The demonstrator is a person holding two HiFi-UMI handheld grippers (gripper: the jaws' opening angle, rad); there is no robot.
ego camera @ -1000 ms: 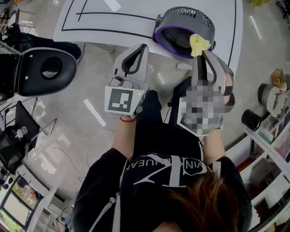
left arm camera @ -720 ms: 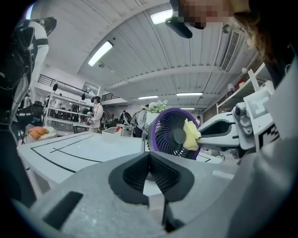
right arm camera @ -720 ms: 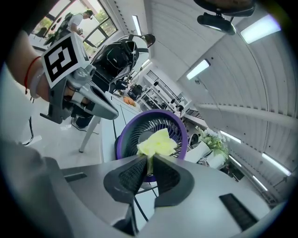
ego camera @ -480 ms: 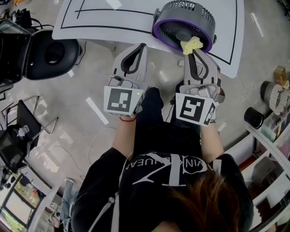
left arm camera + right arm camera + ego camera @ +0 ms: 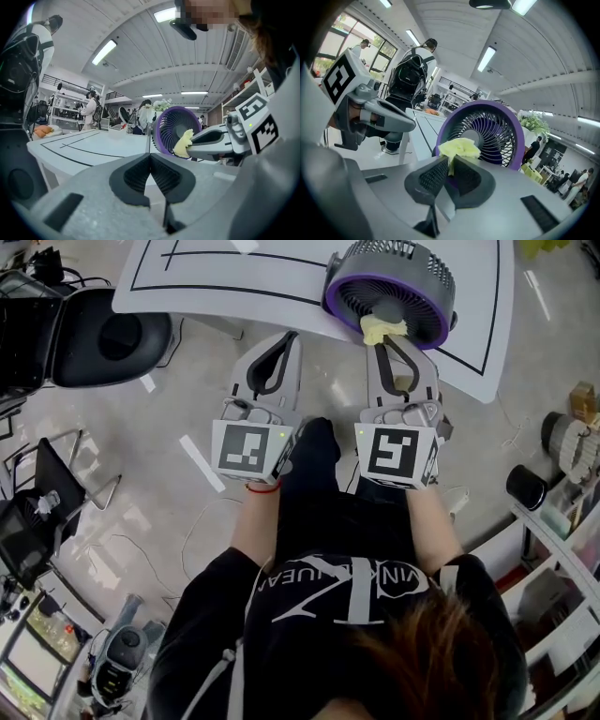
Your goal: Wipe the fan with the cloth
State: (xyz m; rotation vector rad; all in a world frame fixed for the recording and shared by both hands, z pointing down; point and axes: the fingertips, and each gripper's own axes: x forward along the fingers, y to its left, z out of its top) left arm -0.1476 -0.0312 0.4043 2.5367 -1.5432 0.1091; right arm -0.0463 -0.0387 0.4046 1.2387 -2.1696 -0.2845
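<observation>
Yellow cloth: we are pinching it as a crumpled wad at the upper right of the head view, where it seems to be pressing on the lower front of the fan.
Fan: it is standing at the near edge of the table, with its purple-ringed grille facing us so the wad can meet it head-on.
Right gripper: its jaws are clamping the cloth with only the fabric's thickness between them. Most of the wad is bulging past the tips, so soft cloth rather than plastic is touching the grille.
Left gripper: its jaws are resting together with nothing between them. We are holding it left of the fan and short of the table edge, probably to leave the wiping hand room.
Count: we are seeing one fan, one cloth, one table and two grippers.
Stage: we are judging the wipe to be under way, though the grille is not showing how much is done.
</observation>
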